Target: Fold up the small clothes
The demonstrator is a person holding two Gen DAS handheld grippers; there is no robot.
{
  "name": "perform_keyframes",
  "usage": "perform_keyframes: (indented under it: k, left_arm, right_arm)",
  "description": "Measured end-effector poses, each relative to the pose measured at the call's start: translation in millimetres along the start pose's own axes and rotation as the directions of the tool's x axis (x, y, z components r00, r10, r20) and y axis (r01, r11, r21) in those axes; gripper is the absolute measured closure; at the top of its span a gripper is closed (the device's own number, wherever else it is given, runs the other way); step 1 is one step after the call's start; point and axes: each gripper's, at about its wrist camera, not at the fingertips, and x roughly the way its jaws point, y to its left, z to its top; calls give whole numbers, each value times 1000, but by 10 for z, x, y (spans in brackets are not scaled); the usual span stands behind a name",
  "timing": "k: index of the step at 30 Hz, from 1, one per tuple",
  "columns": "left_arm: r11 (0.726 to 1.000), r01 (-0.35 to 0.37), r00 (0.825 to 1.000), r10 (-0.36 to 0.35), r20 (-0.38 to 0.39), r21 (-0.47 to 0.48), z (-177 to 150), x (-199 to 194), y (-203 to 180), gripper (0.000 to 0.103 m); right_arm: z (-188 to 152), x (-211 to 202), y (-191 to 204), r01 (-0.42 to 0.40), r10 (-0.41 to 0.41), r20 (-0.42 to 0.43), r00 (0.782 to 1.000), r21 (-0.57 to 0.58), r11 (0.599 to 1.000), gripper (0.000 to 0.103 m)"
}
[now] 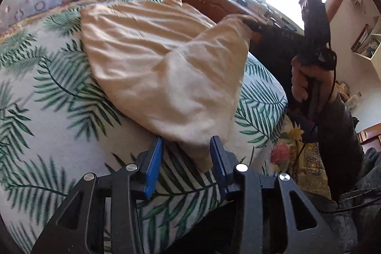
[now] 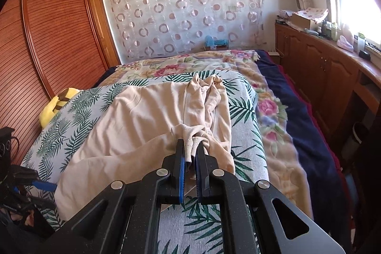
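While the right gripper (image 2: pixel 190 154) pinches the ribbed cuff of the cream cotton sweatshirt (image 1: pixel 152 58), lifting it mid-fold, the left gripper (image 1: pixel 187 146) waits open-fingered, likely to pin the hem next.

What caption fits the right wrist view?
Right gripper shut on the garment, lifting its edge off the bed.

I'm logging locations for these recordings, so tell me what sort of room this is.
Most likely a home bedroom. A bed with a floral blanket fills the room, a wooden wardrobe stands beside it, and a curtained wall lies beyond. The right claw grips a beige garment there.
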Motion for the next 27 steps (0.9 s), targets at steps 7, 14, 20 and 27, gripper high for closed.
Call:
perform_keyframes:
  k: [7,14,20,27]
  left_arm:
    - [998,14,997,-18,75,59,165,-115,-76,99]
    - [999,-52,962,47,268,11,835,-530,269,99]
    - [992,-116,935,124,331,-44,1488,-457,763,99]
    - [986,-143,946,161,282,-85,1951,-106,1275,99]
  right_arm:
    - [28,-14,-41,-10,10,7,1000,-6,1000,96]
    - [283,28,-78,-45,45,64,997,-4,999,96]
    - [675,355,-88,-31,33,77,996,-33,999,96]
    - [1091,958,-96,-14,15,13,1000,-43,999,96]
